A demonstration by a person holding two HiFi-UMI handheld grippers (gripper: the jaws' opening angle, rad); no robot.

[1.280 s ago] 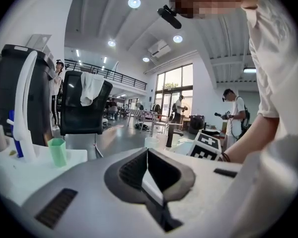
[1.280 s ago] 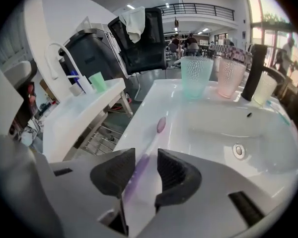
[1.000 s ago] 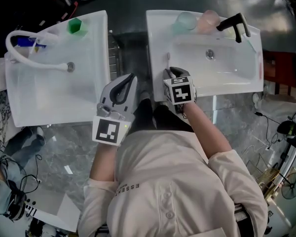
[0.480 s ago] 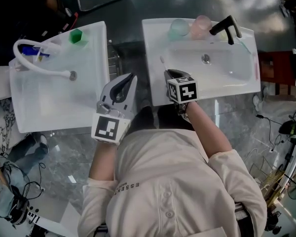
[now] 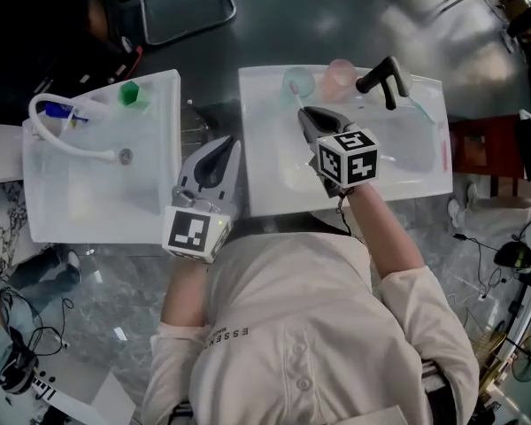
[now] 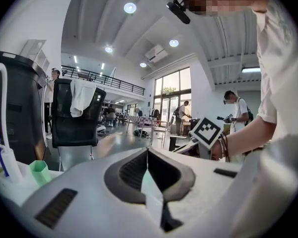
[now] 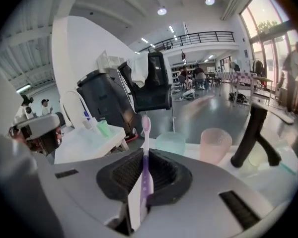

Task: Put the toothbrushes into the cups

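Pinching the purple toothbrush by its handle in the right gripper, jaws nearly closed and pressing on it, above the right sink. Carrying it lengthwise along the jaws, brush head jutting past the tips and pointing toward the teal cup at the sink's back edge, beside the pink cup and the black faucet. Holding the left gripper near the gap between the sinks, jaws pressed together on nothing.
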